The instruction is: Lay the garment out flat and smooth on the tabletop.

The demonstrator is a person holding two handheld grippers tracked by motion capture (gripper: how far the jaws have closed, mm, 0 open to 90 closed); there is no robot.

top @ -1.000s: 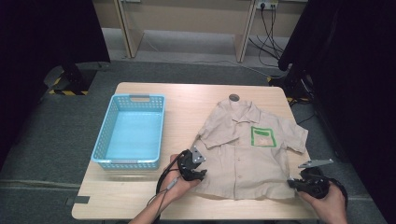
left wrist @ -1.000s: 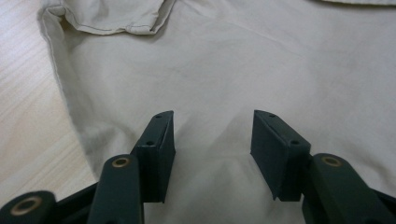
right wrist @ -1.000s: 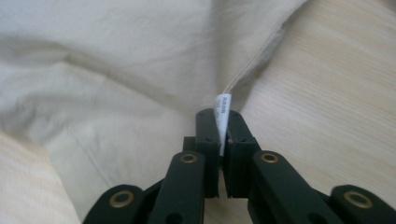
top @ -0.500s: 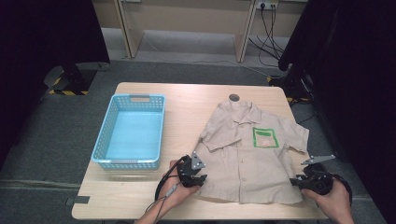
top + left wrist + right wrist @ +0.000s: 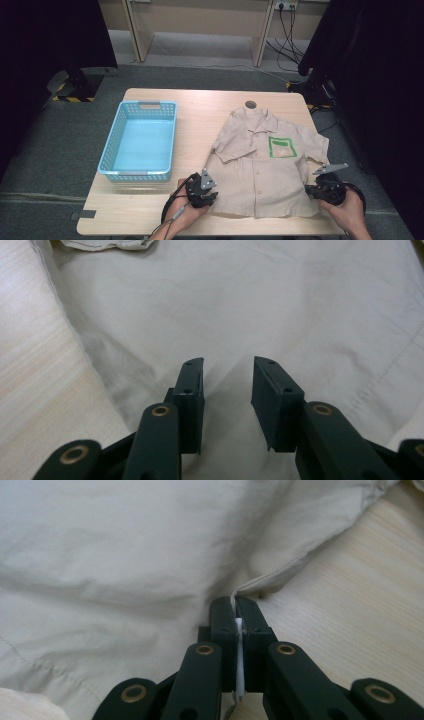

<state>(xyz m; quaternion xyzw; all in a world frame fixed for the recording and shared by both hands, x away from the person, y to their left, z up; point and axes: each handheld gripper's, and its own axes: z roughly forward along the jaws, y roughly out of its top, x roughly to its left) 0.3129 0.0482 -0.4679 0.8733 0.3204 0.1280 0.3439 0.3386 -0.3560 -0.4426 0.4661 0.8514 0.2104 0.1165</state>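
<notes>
A: Where's the shirt?

B: Spread flat on the right half of the worktop, collar toward the far edge, hem toward the person. A green patch sits on its chest. The blue basket stands well apart on the left half.

A: And the left hand-held gripper?

B: At the shirt's near left corner, just over the hem. In the left gripper view its jaws stand apart above the cloth, with fabric lying in the gap between them; the fingers don't press on it. They have just been closing, but they are not clamped yet.

A: The right hand-held gripper?

B: At the shirt's right edge, near the bottom corner. The right gripper view shows the jaws squeezed together on the hem, a thin fold of cloth pinched between the pads, with bare wood just beside it. So it is grasping the shirt.
</notes>
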